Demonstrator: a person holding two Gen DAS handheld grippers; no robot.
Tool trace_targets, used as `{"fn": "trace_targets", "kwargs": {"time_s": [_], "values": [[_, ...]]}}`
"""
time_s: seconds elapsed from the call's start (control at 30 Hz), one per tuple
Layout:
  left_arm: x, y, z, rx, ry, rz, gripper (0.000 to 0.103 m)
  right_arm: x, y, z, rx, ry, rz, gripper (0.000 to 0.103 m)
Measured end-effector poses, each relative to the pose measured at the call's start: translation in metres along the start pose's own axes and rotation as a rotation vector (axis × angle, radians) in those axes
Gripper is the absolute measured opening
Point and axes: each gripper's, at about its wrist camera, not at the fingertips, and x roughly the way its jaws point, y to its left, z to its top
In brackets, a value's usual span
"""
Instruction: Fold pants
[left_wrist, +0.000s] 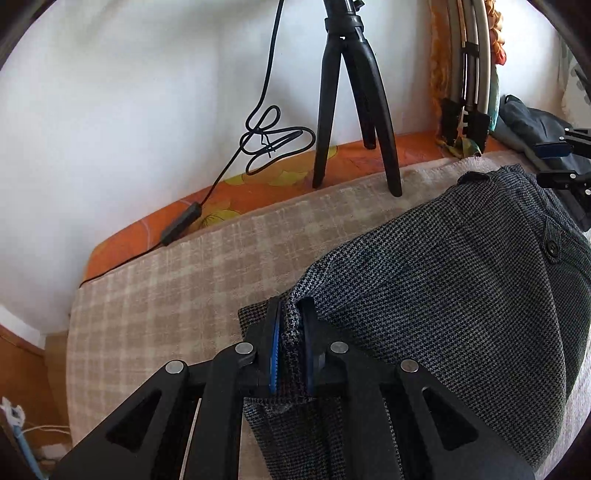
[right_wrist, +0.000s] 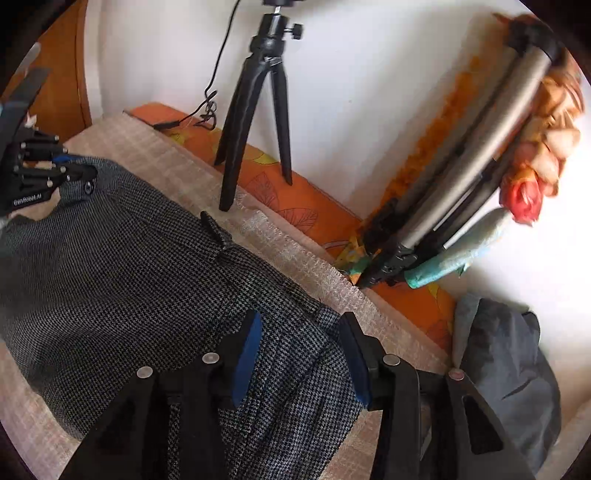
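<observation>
My left claw (left_wrist: 291, 343) is clamped tight on a bunched fold of the pants (left_wrist: 461, 295), the grey houndstooth cloth pinched btwn the two blue pads, w/ more fabric hanging below the fingers toward me. My right claw (right_wrist: 301, 354) stands apart, jaws wide, blue pads either side of the pants' edge; the cloth lies under and btwn them but neither pad presses on it, so nothing is held there.

The pants lie folded over in a thick mound on the beige checked blanket (left_wrist: 155, 295), waistband side toward the right claw, a dark button (left_wrist: 552, 247) showing on the flap. In the right wrist view the left claw shows far left, at the pants' far end, near another button (right_wrist: 87, 187).

Beyond the blanket runs an orange flowered sheet (left_wrist: 258, 192) along the white wall (left_wrist: 147, 92). A small black tripod (right_wrist: 255, 122) stands on it, its cable (left_wrist: 273, 140) looped beside it down to an inline switch (left_wrist: 181, 225). Further right a bigger silver tripod (right_wrist: 480, 166) leans folded against the wall, w/ fake roses (right_wrist: 524, 195) next to it. A dark blue-grey garment (right_wrist: 509, 369) sits heaped just past the right claw.
</observation>
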Motion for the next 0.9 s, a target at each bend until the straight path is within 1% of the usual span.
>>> {"fn": "trace_targets", "kwargs": {"time_s": [0.03, 0.07, 0.13, 0.2, 0.27, 0.3, 0.33, 0.37, 0.4, 0.43, 0.47, 0.5, 0.6, 0.63, 0.7, 0.77, 0.83, 0.9], "values": [[0.001, 0.001, 0.0, -0.006, -0.002, -0.001, 0.009, -0.005, -0.015, -0.012, 0.081, -0.004, 0.029, 0.069], [0.001, 0.001, -0.001, -0.008, -0.002, -0.001, 0.009, -0.007, -0.027, -0.024, 0.141, -0.003, 0.06, 0.071], [0.002, -0.002, -0.001, 0.008, -0.006, 0.005, 0.009, -0.006, -0.042, -0.043, 0.217, 0.01, 0.114, 0.071], [0.003, -0.002, 0.0, 0.011, -0.01, 0.007, 0.009, 0.001, -0.049, -0.054, 0.265, 0.024, 0.146, 0.071], [0.002, 0.002, 0.001, -0.004, -0.01, 0.007, 0.009, 0.012, -0.053, -0.056, 0.306, 0.041, 0.157, 0.07], [0.001, 0.003, 0.002, -0.007, -0.016, 0.011, 0.009, 0.015, -0.05, -0.054, 0.32, 0.046, 0.178, 0.07], [-0.001, 0.005, 0.002, -0.014, -0.021, 0.008, 0.009, 0.018, -0.049, -0.053, 0.329, 0.043, 0.208, 0.061], [-0.003, 0.006, 0.002, -0.017, -0.024, 0.006, 0.009, 0.02, -0.048, -0.052, 0.337, 0.036, 0.246, 0.038], [-0.004, 0.005, 0.003, -0.012, -0.028, 0.012, 0.009, 0.02, -0.046, -0.051, 0.346, 0.033, 0.26, 0.029], [-0.006, 0.004, 0.003, -0.004, -0.03, 0.015, 0.009, 0.017, -0.043, -0.05, 0.342, 0.019, 0.243, 0.019], [-0.01, 0.002, 0.003, 0.009, -0.036, 0.018, 0.009, 0.012, -0.039, -0.049, 0.321, 0.003, 0.205, 0.005], [-0.015, 0.002, 0.002, 0.019, -0.05, 0.023, 0.009, 0.005, -0.036, -0.048, 0.304, -0.014, 0.176, 0.002], [-0.022, 0.007, 0.006, 0.016, -0.067, 0.021, 0.009, -0.017, -0.036, -0.037, 0.271, -0.081, 0.128, 0.001], [-0.022, 0.011, 0.009, 0.002, -0.068, 0.018, 0.009, -0.021, -0.036, -0.031, 0.259, -0.092, 0.104, 0.001], [-0.016, 0.017, 0.013, -0.018, -0.068, 0.039, 0.009, -0.02, -0.033, -0.019, 0.217, -0.102, 0.054, 0.001], [-0.006, 0.018, 0.015, -0.015, -0.057, 0.057, 0.009, -0.006, -0.024, -0.009, 0.159, -0.078, -0.014, 0.0], [0.009, 0.017, 0.017, 0.007, -0.012, 0.057, 0.01, 0.011, -0.015, -0.004, 0.093, -0.033, -0.078, 0.001], [0.016, 0.021, 0.017, -0.01, 0.006, 0.062, 0.016, 0.019, -0.012, -0.006, 0.081, 0.009, -0.094, 0.001]]}}
